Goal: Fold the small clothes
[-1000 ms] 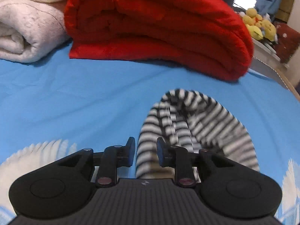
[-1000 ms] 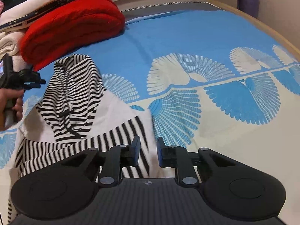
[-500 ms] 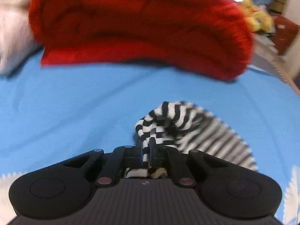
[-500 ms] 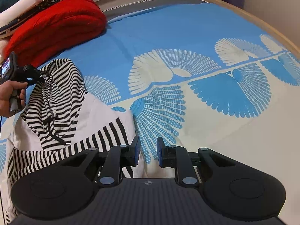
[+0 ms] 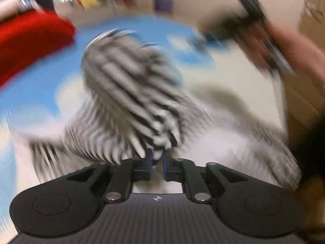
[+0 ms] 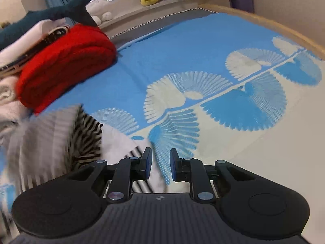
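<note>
- Gripping a bunch of black-and-white cloth between its blue pads, the left hand-held gripper (image 5: pixel 157 158) has its jaws easing apart, with the striped hooded garment (image 5: pixel 130 93) still caught there.
- That garment lies heaped and motion-blurred on the bed's blue fan-patterned sheet (image 6: pixel 203 46), near the folded red blanket (image 6: pixel 67 65).
- The right hand-held gripper (image 6: pixel 160 165) hovers over the garment's edge, jaws slightly parted, holding nothing.
- A person's hand (image 5: pixel 292 55) carries it.

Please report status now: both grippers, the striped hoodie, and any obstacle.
Left gripper opening, striped hood between its fingers. Right gripper open, empty, over hoodie's edge. Red blanket beside hoodie, not blocking.
</note>
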The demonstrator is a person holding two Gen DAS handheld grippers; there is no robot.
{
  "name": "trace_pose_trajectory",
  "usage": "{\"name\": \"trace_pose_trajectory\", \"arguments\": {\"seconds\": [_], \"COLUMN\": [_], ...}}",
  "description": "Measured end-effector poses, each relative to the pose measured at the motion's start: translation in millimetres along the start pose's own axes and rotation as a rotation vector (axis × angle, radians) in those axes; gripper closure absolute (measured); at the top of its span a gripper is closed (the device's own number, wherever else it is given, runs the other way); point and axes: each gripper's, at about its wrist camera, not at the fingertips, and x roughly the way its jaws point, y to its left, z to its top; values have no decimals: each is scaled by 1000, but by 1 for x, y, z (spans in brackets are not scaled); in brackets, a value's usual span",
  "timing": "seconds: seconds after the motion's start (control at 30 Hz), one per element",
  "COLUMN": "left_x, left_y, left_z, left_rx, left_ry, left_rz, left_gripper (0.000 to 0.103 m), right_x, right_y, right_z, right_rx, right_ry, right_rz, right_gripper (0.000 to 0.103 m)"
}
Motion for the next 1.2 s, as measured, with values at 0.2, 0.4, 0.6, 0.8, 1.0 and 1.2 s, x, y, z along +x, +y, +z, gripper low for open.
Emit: {"name": "trace_pose_trajectory", "arguments": {"seconds": [0.2,0.4,0.6,0.8,1.0,1.2], "left_x": [-36,17,59,63,-7,-22], "left_y": [15,84,75,66,83,109], "left_z": [-38,-41,-43,-69,-48,-69], "left_rx": [-410,-943,-995,-1011,-965,-1052], "left_ry": [-179,-155,-19,20,-312,-315], "left_rz": [75,160,147,151,251,273], "left_gripper": [54,57,57,102,102,102], "right_x": [-3,24,52,72,45,18], "right_y": [18,33,44,56,56,29], "right_z": [-19,-53,-89,-114,-82,-38], "right_rx": [12,-13,-30,-86,60,203], "right_ry": [85,283,453,497,299,67], "right_rz": [156,202,206,127,271,351], "right_gripper": [83,83,83,85,103,103]}}
